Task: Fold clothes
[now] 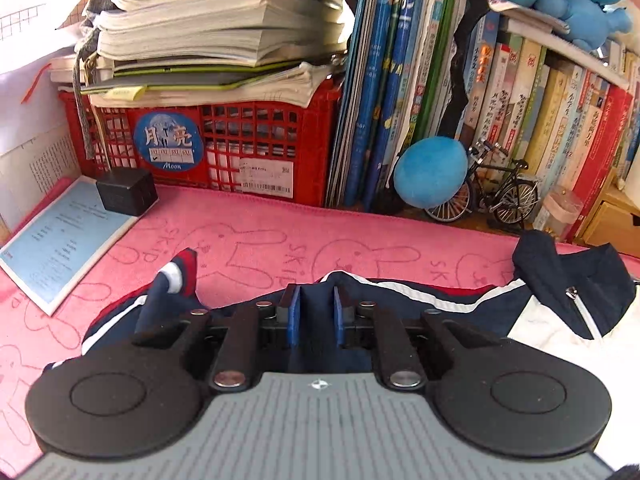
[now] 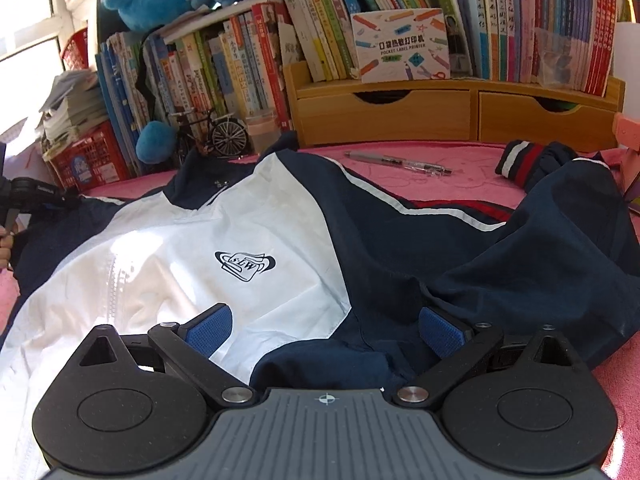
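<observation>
Jacket point(image 2: 248, 236) spread on pink-covered bench near red crate point(image 1: 224, 140); left gripper point(image 1: 316, 312) jaws nearly closed on navy fabric, right gripper point(image 2: 324, 332) jaws wide, empty; sleeve should be lifted taut, folded inward.

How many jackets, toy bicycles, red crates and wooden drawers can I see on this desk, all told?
jacket: 1
toy bicycle: 1
red crate: 1
wooden drawers: 2
Total: 5
</observation>
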The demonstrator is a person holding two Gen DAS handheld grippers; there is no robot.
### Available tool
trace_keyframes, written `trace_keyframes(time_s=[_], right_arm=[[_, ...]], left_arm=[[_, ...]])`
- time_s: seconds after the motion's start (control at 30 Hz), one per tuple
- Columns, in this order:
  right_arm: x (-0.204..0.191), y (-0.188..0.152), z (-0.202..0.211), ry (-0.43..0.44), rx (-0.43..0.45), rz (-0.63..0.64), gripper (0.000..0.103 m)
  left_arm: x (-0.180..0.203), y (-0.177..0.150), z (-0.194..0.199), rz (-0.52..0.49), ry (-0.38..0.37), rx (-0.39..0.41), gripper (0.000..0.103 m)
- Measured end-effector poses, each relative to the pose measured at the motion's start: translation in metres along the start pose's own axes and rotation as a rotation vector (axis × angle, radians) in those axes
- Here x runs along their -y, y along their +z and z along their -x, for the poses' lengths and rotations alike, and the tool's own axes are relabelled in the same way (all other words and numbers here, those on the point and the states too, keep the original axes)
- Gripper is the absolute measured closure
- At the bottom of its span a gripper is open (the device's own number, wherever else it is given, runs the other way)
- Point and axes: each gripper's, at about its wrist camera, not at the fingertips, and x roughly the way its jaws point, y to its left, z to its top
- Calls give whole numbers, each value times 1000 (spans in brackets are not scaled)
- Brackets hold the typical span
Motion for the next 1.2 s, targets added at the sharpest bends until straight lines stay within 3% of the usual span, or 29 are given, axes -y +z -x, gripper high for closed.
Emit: trace_keyframes(time_s=[0.13, 0.2, 0.33, 0.43, 0.57, 0.67, 0.73, 0.8, 0.93, 1.0, 1.1, 1.2], right_arm=[[-17, 27, -6, 13, 44, 81, 11], [-42, 30, -12, 66, 57, 159, 15], [-103, 17, -38, 205, -10, 314, 21], [-135, 7, -68, 175, -61, 405, 26], [-133, 11, -108, 167, -113, 307, 26], [-128, 17, -125, 109, -79, 308, 13], [-124, 19, -123, 133, -88, 290, 18], [-115, 19, -113, 179, -103, 264, 25], [-77, 17, -91, 197, -101, 225, 24], [-58, 22, -89, 172, -93, 221, 18], [-46, 32, -88, 146, -117, 151, 15], [-53, 31, -70, 216, -103, 152, 17]], left_arm=[[23, -6, 39, -94, -110, 89, 85], [36, -14, 49, -102, -214, 84, 84], [73, -39, 53, -171, -411, -33, 82], [104, -63, 40, -260, -474, -124, 81], [117, -74, 4, -307, -397, -152, 81], [115, -61, -18, -292, -273, -99, 81], [110, -53, -30, -297, -182, -71, 80], [100, -47, -38, -280, -148, -55, 78], [87, -46, -44, -254, -131, -28, 61], [83, -44, -46, -238, -122, -32, 36], [82, -41, -51, -218, -117, -44, 32], [79, -41, -50, -273, -86, -27, 24]])
